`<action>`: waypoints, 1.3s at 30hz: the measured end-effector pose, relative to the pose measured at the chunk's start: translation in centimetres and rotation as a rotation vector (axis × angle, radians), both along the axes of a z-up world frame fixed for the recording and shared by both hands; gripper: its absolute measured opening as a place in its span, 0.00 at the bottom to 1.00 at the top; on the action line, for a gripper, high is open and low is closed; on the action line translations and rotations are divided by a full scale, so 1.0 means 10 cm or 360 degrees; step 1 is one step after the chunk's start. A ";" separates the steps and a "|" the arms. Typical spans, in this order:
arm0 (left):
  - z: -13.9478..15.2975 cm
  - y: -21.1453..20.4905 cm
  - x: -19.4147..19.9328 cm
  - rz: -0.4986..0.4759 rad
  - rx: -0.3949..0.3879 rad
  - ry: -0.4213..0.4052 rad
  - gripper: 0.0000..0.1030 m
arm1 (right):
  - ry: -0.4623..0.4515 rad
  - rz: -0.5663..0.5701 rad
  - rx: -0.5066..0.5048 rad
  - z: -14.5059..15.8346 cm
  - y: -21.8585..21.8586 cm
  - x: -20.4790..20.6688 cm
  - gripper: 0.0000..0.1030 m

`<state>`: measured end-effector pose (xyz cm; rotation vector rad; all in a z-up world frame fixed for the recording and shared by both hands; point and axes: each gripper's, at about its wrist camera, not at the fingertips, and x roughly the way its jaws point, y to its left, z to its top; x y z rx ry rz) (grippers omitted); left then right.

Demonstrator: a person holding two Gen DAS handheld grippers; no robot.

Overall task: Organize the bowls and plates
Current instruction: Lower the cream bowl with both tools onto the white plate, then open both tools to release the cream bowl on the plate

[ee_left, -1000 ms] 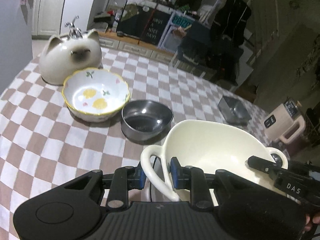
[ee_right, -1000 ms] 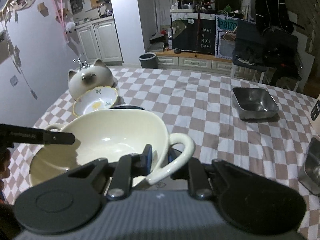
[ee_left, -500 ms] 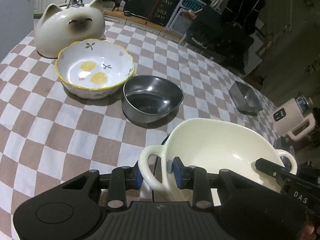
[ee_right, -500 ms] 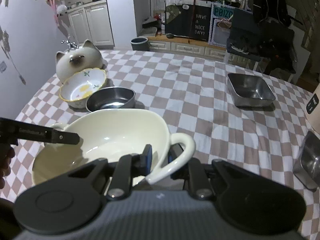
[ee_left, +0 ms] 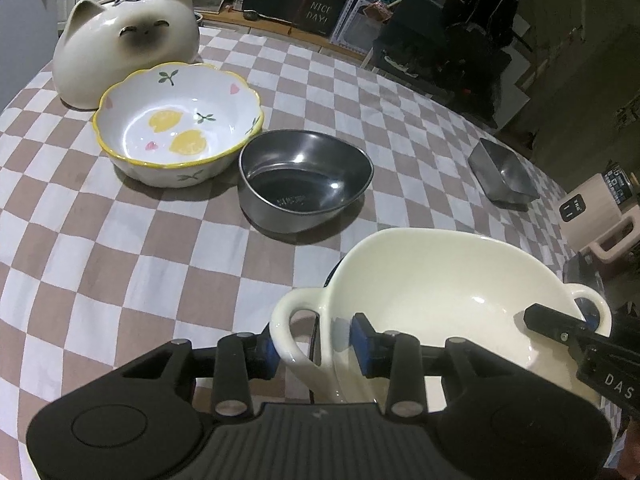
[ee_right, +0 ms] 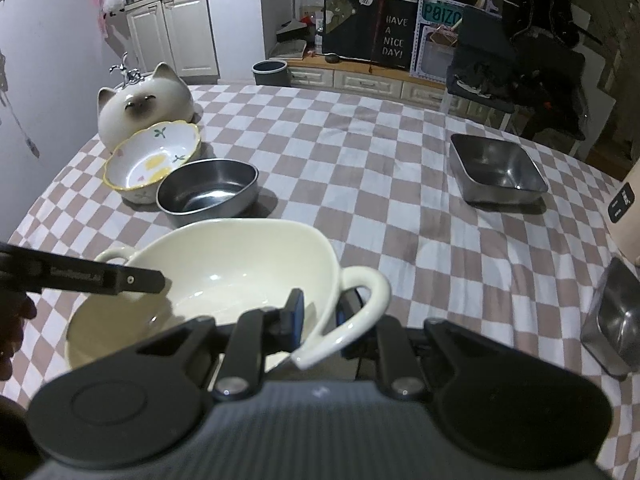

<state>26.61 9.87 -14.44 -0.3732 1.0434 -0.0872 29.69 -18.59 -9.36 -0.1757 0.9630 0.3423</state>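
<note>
Cream two-handled bowl [ee_left: 436, 300] sits at lower centre-right of the left wrist view, on the checked worktop [ee_left: 120, 260]. Left gripper [ee_left: 316, 350] straddles the bowl's near-left handle: the fingers are opening, handle between them, left pad touching or just beside the handle's outer edge, right pad clear of it with a visible gap. In the right wrist view the right gripper [ee_right: 318, 316] is closed on the bowl wall beside its right handle, one pad inside the rim, the other partly hidden behind the handle loop. Bowl's base is hidden by both gripper bodies, so contact with the worktop cannot be confirmed. Floral bowl [ee_left: 178, 128] and steel bowl [ee_left: 304, 180] stand just beside each other at upper left, in front of a cat-shaped ceramic [ee_left: 128, 40]. Square steel tray [ee_right: 496, 168] lies well apart, right; another steel container [ee_right: 612, 320] is cut off at the right edge.
</note>
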 end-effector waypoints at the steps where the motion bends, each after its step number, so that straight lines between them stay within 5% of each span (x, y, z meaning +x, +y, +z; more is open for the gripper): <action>1: -0.01 0.00 0.00 -0.0002 0.0007 0.0006 0.37 | 0.0015 -0.0006 0.0008 -0.01 0.00 0.02 0.20; 21: -0.14 -0.09 0.08 -0.0096 0.0061 0.0116 0.45 | 0.0134 -0.0007 0.0028 -0.12 -0.01 0.12 0.21; 24: -0.11 -0.12 0.07 -0.0125 0.0147 0.0085 0.45 | 0.0154 -0.0013 -0.0036 -0.16 -0.03 0.12 0.20; 39: -0.05 -0.12 0.02 -0.0136 0.0166 0.0077 0.46 | 0.0185 0.0017 -0.0035 -0.17 -0.12 0.05 0.21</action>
